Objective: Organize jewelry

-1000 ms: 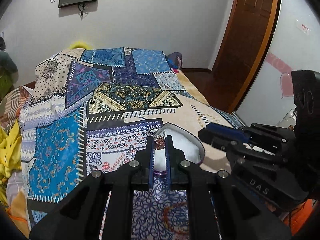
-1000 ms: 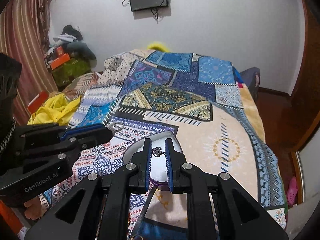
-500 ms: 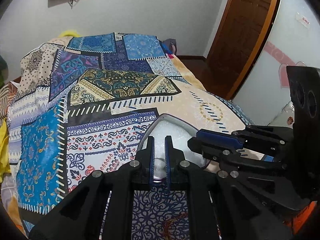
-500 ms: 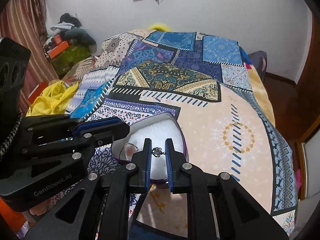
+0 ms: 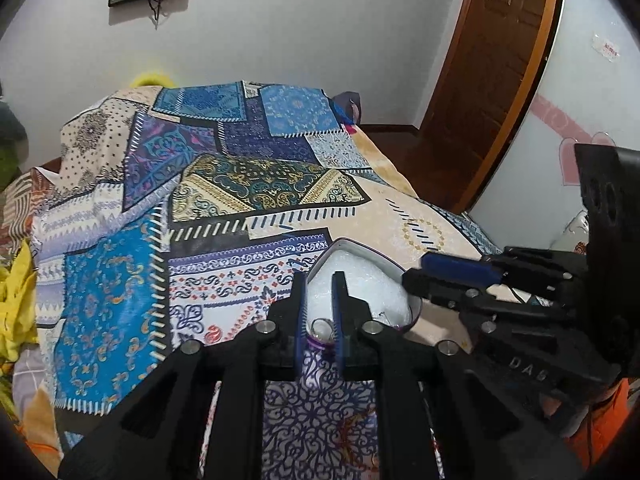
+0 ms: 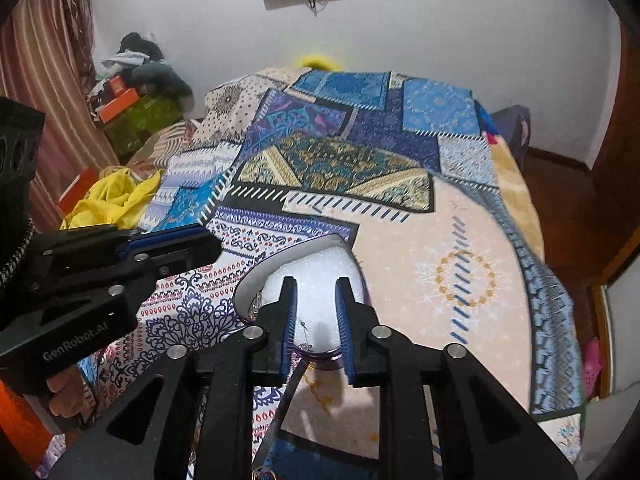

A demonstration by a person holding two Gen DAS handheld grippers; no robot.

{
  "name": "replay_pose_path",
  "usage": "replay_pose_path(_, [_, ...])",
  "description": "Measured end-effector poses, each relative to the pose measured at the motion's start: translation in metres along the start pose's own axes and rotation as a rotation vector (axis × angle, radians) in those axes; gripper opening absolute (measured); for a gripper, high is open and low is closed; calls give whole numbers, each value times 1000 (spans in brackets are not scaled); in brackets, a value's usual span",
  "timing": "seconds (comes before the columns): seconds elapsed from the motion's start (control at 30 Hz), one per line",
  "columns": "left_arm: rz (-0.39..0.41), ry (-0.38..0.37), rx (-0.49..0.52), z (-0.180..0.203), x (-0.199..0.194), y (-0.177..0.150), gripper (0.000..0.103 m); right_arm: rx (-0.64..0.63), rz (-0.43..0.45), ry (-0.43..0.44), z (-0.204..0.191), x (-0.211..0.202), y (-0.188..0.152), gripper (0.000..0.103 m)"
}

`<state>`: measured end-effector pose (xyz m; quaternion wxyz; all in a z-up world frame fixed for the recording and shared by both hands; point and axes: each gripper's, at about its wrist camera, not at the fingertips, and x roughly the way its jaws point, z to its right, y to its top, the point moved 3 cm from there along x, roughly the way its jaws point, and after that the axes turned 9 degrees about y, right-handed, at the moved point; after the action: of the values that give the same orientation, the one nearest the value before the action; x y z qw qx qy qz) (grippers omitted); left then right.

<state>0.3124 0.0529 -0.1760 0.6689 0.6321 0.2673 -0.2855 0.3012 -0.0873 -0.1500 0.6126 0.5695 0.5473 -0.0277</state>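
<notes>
A heart-shaped jewelry box (image 5: 362, 276) with white foam lining lies on the patterned bedspread; it also shows in the right wrist view (image 6: 316, 276). My left gripper (image 5: 320, 280) is open just above the box's near end, with a ring (image 5: 322, 326) lying in the box between its fingers. My right gripper (image 6: 316, 284) is open over the box, and a small silver earring (image 6: 306, 346) lies on the foam below it. Another small piece (image 6: 256, 304) rests against the box's left wall.
The bed (image 6: 460, 280) fills both views. Yellow cloth (image 6: 116, 196) and clutter (image 6: 132, 112) lie at the left. A wooden door (image 5: 500, 64) stands at the right. A loose ring-like piece (image 6: 262, 474) shows at the bottom edge of the right wrist view.
Both grippers have opened. The ring has left the left fingers and the earring the right fingers; both now lie in the box. The views have tilted up slightly.
</notes>
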Motion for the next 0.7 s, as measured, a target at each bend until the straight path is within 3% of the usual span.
replay_pose_path(0.17, [10,19,1,-2,-19,-5,32,-15,31,-37,-4,-19,0,28])
replay_pose_path(0.7, [-14,49,24,7,-69,-45,39,-30,79,-64,-26,-64,-27,32])
